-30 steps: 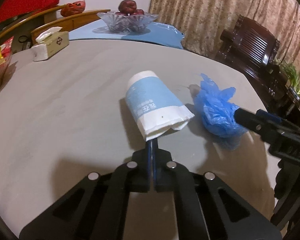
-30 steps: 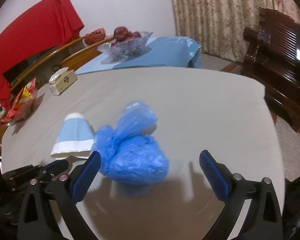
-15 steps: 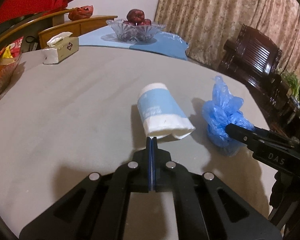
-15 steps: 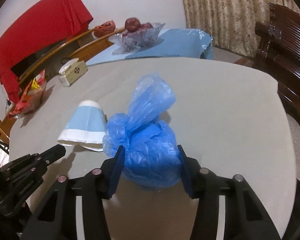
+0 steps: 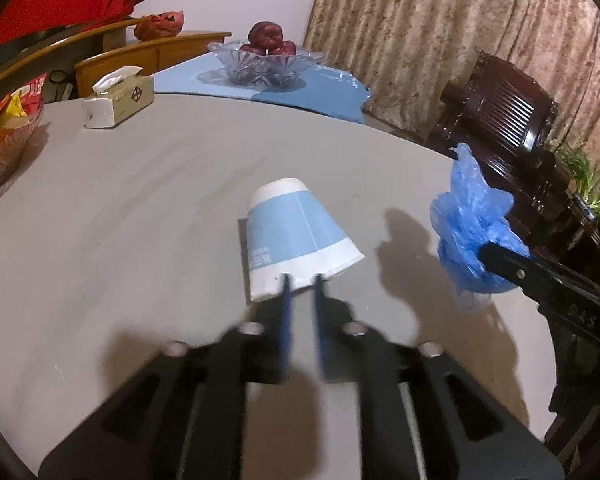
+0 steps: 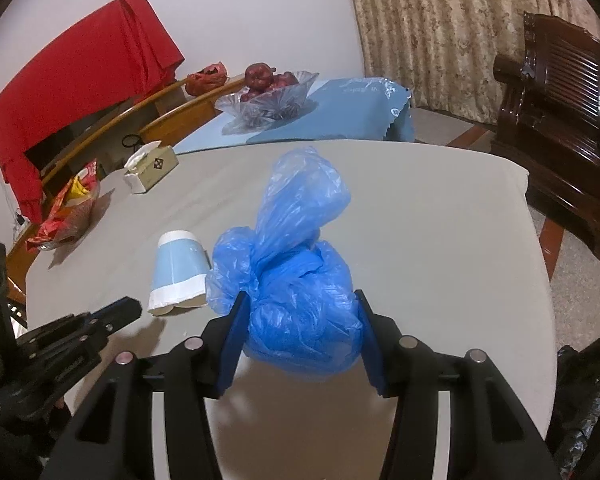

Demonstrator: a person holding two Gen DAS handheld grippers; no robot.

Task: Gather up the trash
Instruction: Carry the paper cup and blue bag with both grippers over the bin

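A crushed blue-and-white paper cup (image 5: pixel 296 238) lies on its side on the grey table (image 5: pixel 140 208); it also shows in the right wrist view (image 6: pixel 179 272). My left gripper (image 5: pixel 301 282) has its jaws slightly apart, tips at the cup's flattened rim. A tied blue plastic bag (image 6: pixel 296 280) of trash sits between the jaws of my right gripper (image 6: pixel 300 312), which is shut on it and holds it above the table. The bag also shows in the left wrist view (image 5: pixel 470 232), to the right of the cup.
A tissue box (image 5: pixel 118 98) and a snack bowl (image 5: pixel 8 136) stand at the far left. A glass fruit bowl (image 5: pixel 266 62) sits on a blue cloth behind. A dark wooden chair (image 6: pixel 560 120) stands beyond the table's right edge.
My right gripper closed on the blue bag and lifted it off the table. My left gripper's jaws parted slightly at the cup's rim.
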